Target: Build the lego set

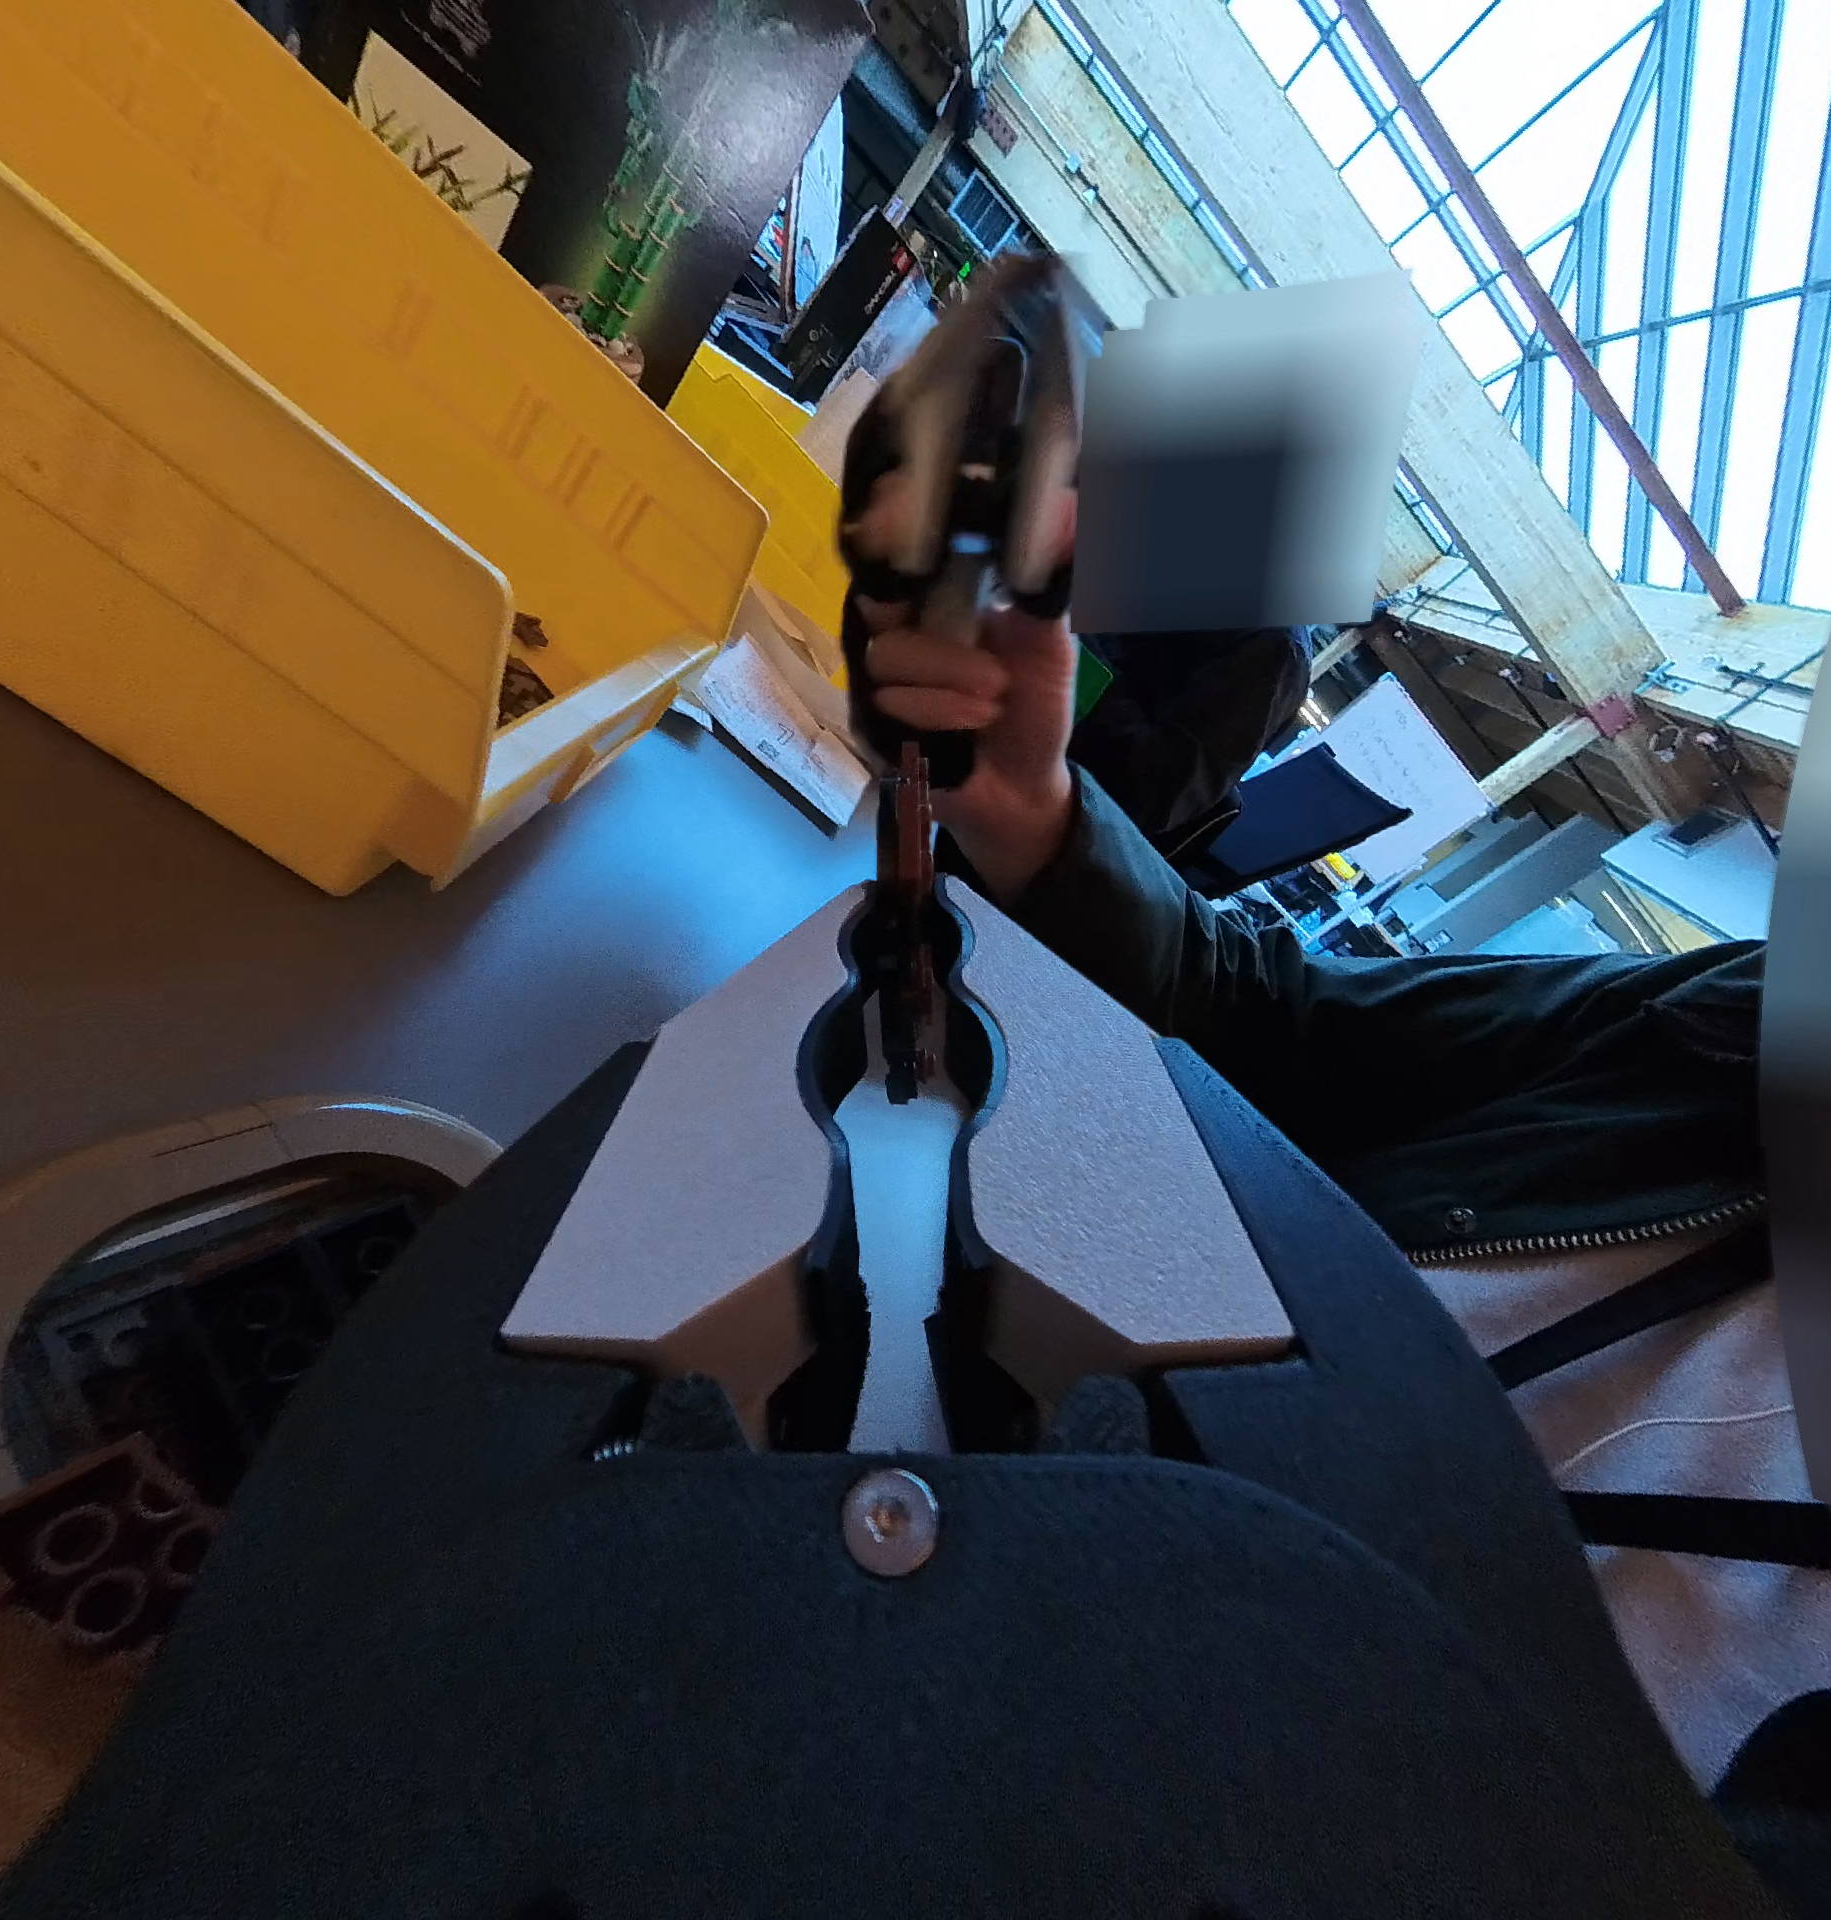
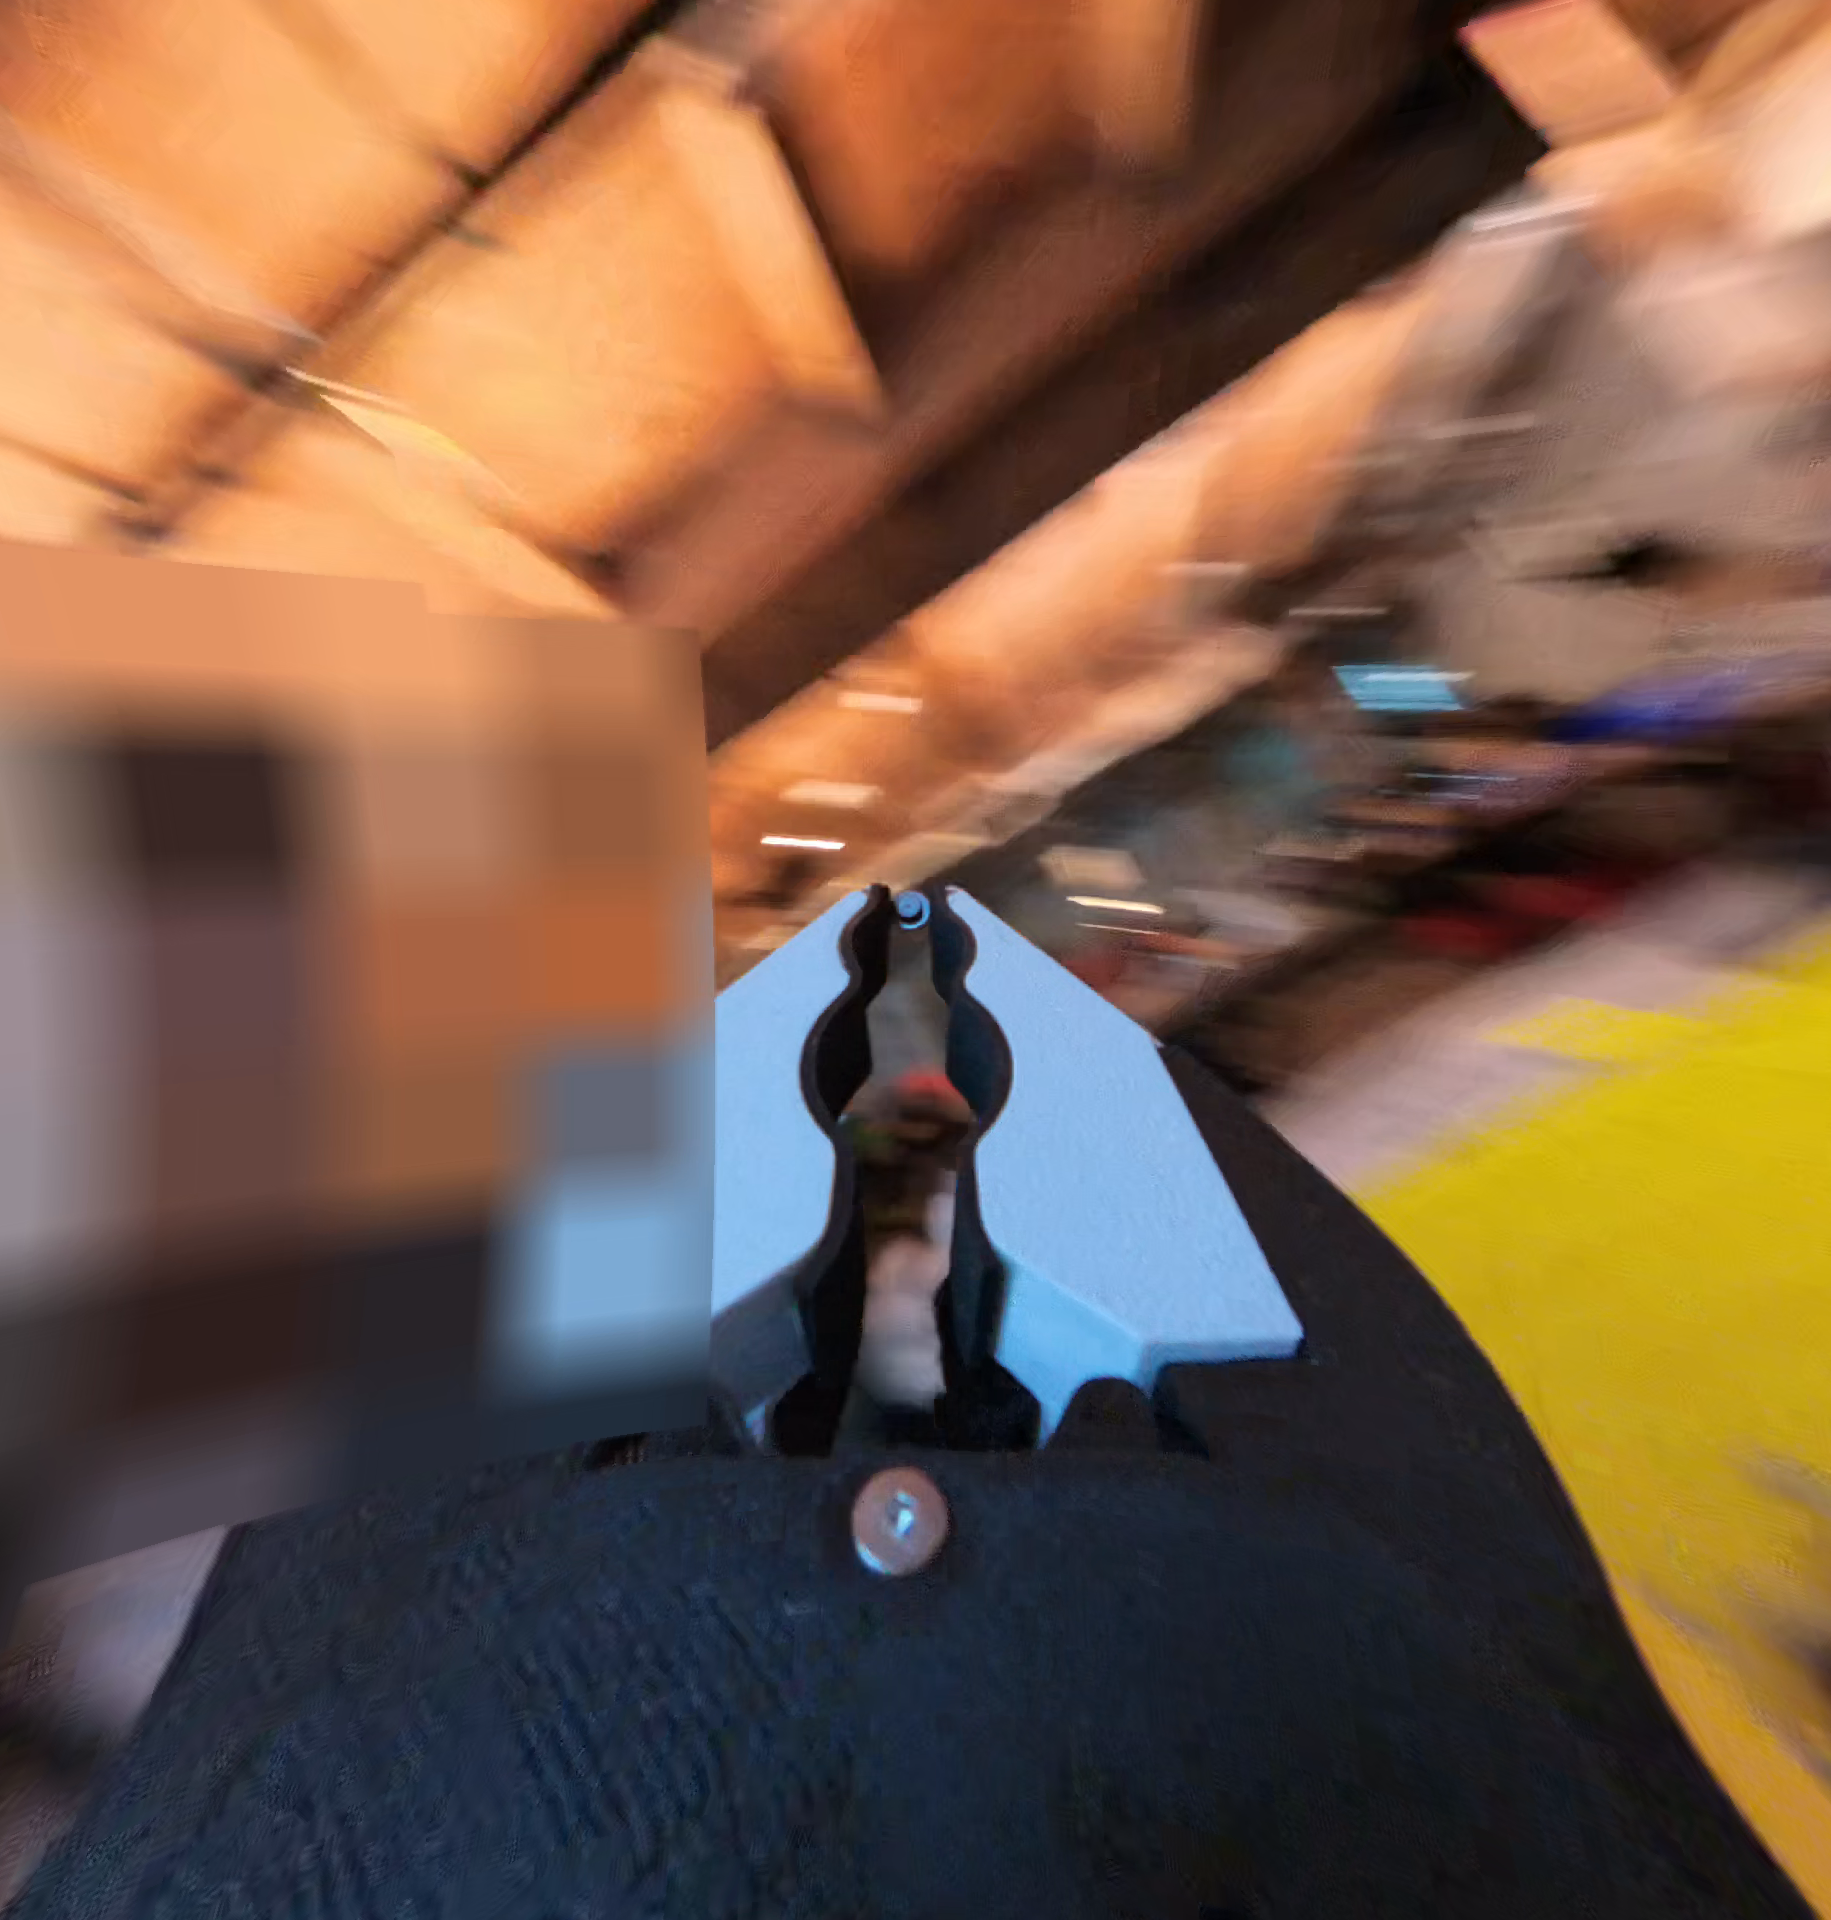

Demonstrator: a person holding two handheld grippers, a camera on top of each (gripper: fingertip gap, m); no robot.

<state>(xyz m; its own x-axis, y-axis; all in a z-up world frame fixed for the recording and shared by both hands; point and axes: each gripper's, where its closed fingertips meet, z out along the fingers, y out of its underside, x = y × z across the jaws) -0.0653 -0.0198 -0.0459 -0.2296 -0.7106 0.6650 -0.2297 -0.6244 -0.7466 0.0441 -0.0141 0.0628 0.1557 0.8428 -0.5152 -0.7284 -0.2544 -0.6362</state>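
- left gripper (image 1: 903,935) clamped edge-on on a thin brown piece (image 1: 909,914) — could twist out if bumped
- right gripper (image 2: 906,914) nearly together on a tiny pale stud (image 2: 911,914) — blurry, might drop it

Two close wrist views, both tilted ceilingward.

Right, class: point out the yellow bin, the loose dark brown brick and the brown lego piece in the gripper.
yellow bin (image 1: 267,582): left wrist view, its side wall.
dark brown brick (image 1: 90,1543): left wrist view, its underside.
brown lego piece (image 1: 906,831): left wrist view, its exposed upper end.
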